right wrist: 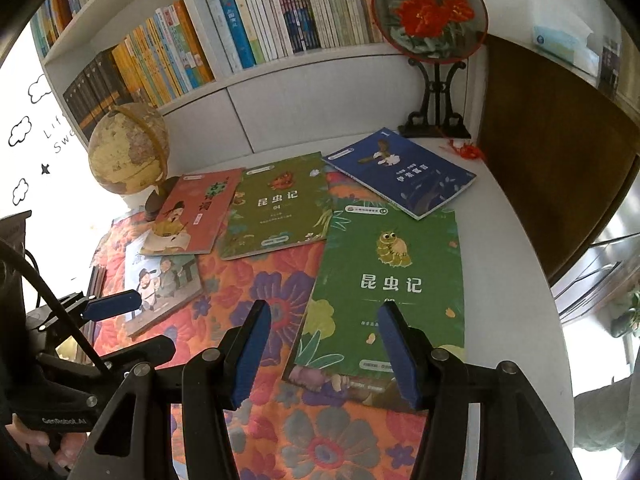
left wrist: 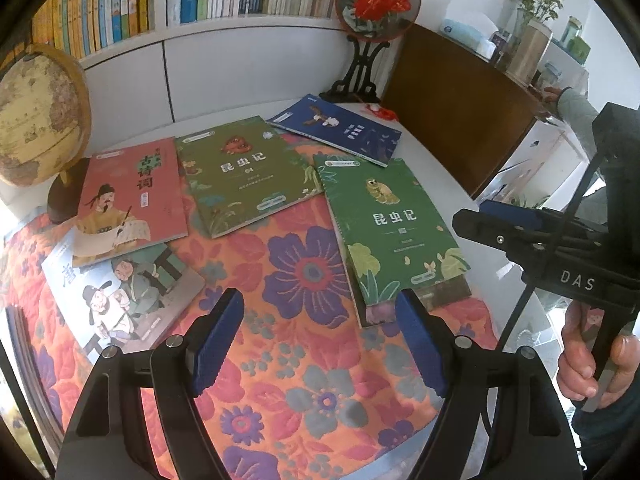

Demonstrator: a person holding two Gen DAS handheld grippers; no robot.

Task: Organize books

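Note:
Several books lie flat on a flowered cloth (left wrist: pixel 304 280): a pink one (left wrist: pixel 128 200), an olive one (left wrist: pixel 244 172), a blue one (left wrist: pixel 340 128), a pale illustrated one (left wrist: pixel 128 296), and a bright green one (left wrist: pixel 392 224) resting on another book. My left gripper (left wrist: pixel 320 340) hovers open over bare cloth, left of the green book's near corner. My right gripper (right wrist: pixel 324 352) is open above the near edge of the green book (right wrist: pixel 392 280), with nothing pressed between its pads. A hand (left wrist: pixel 592 360) holds the right gripper (left wrist: pixel 500 220) at the table's right side.
A globe (right wrist: pixel 128 148) stands at the back left beside the pink book. A round embroidered fan on a black stand (right wrist: pixel 432 12) is at the back right, with a red tassel (right wrist: pixel 466 150) near it. Shelves of upright books (right wrist: pixel 256 20) line the wall behind; a brown cabinet (right wrist: pixel 560 160) borders the right.

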